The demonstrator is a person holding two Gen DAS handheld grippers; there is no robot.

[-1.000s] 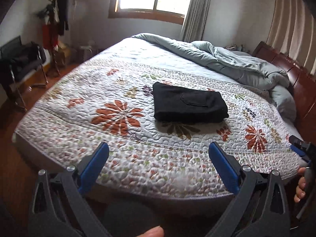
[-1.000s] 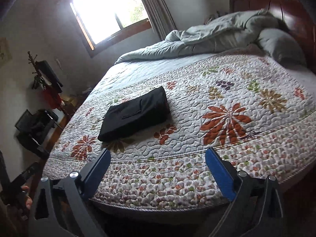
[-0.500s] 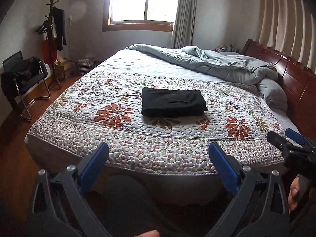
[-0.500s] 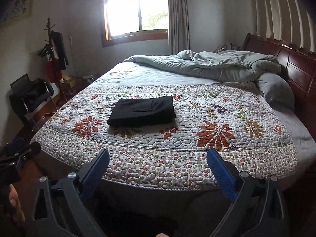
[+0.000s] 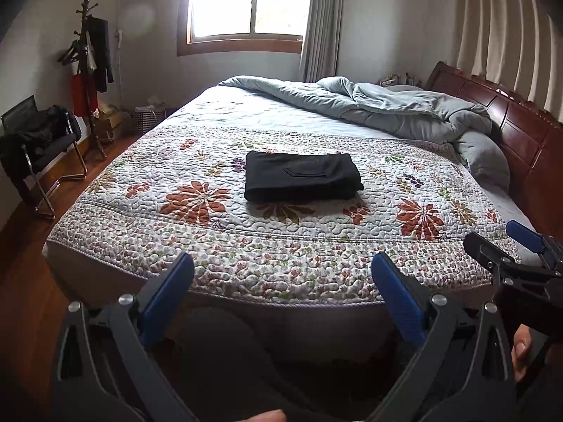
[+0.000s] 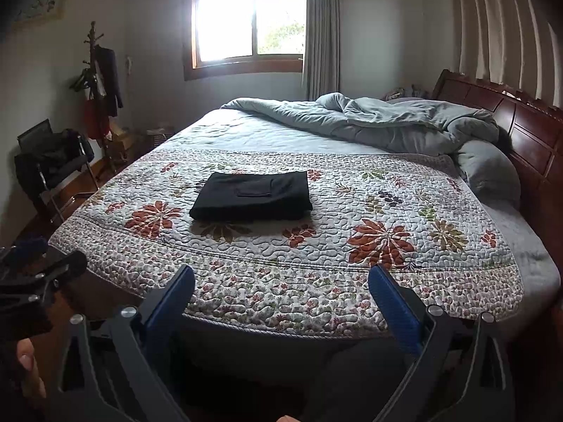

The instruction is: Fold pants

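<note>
Black pants [image 5: 302,180] lie folded into a flat rectangle, back pocket up, in the middle of the floral quilt [image 5: 246,246]; they also show in the right wrist view [image 6: 252,195]. My left gripper [image 5: 281,274] is open and empty, held off the bed's near edge, well short of the pants. My right gripper [image 6: 281,286] is open and empty, likewise back from the bed edge. The right gripper shows at the right edge of the left wrist view [image 5: 517,253], and the left gripper at the left edge of the right wrist view [image 6: 38,263].
A bunched grey duvet [image 5: 387,109] and pillow [image 5: 482,161] lie at the far right by the wooden headboard [image 5: 520,130]. A chair with dark clothes [image 5: 38,144] and a coat stand [image 5: 88,70] stand left on the wood floor. A window [image 5: 246,3] is at the back.
Both grippers have pulled back and away from the bed, so the folded pants look smaller and farther. Both views have levelled out. The pants have not moved.
</note>
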